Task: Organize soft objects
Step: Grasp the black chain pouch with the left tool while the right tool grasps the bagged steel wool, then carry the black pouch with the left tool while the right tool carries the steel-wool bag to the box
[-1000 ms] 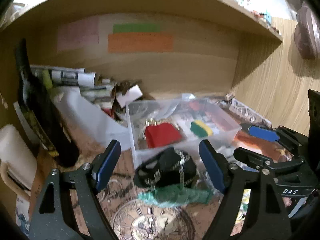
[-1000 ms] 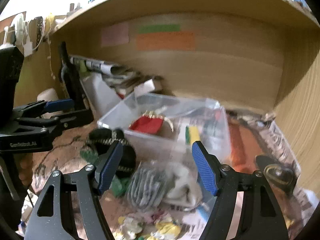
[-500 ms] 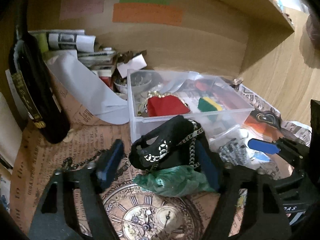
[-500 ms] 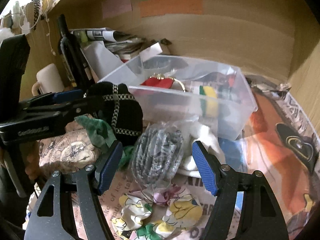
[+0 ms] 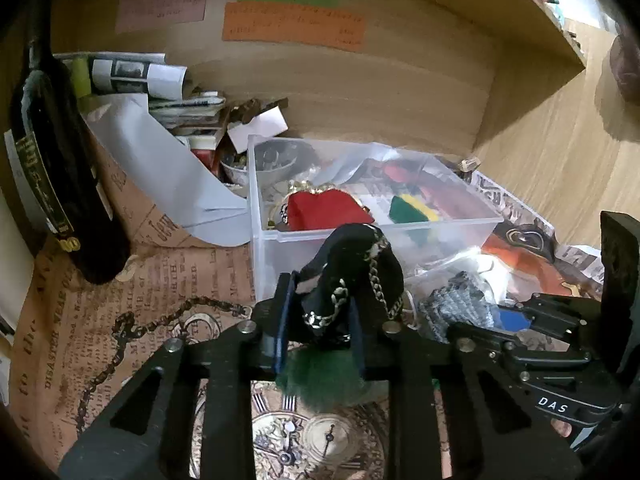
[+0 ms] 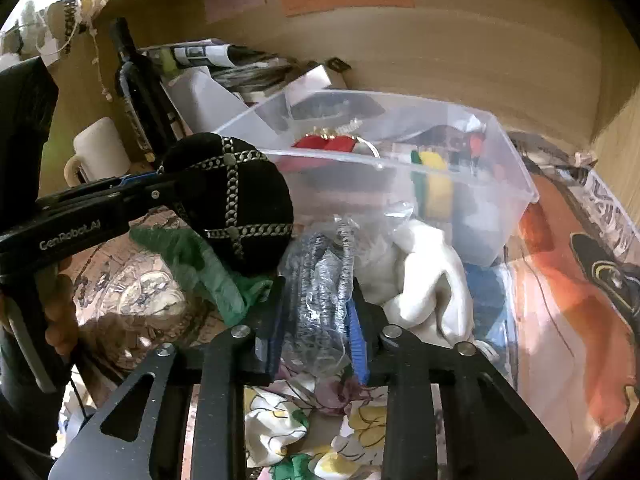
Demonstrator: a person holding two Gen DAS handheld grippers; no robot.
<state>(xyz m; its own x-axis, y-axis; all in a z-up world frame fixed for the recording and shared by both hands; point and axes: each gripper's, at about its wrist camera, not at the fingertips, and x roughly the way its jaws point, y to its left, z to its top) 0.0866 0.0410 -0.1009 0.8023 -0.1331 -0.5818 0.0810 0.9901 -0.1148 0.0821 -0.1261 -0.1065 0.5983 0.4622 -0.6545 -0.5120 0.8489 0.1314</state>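
My left gripper (image 5: 320,332) is shut on a black velvet pouch with silver chain trim (image 5: 352,276), held in front of the clear plastic bin (image 5: 460,236). The pouch also shows in the right wrist view (image 6: 236,208). A green fabric piece (image 5: 320,384) lies under it. My right gripper (image 6: 316,332) is shut on a clear bag of grey knit fabric (image 6: 320,276), beside a white cloth (image 6: 420,276). The bin (image 6: 516,172) holds a red pouch (image 5: 324,210) and a green-yellow item (image 5: 412,210).
A dark wine bottle (image 5: 60,168) stands at left, with rolled papers (image 5: 132,74) and a white sheet behind. A loose chain (image 5: 132,328) lies on the printed paper. A floral cloth (image 6: 288,424) lies near me. A white mug (image 6: 96,152) stands left. Wooden walls enclose the shelf.
Both grippers moved forward and down and closed: the left onto the black pouch, the right onto the bag of grey fabric. The pouch is lifted off the green fabric.
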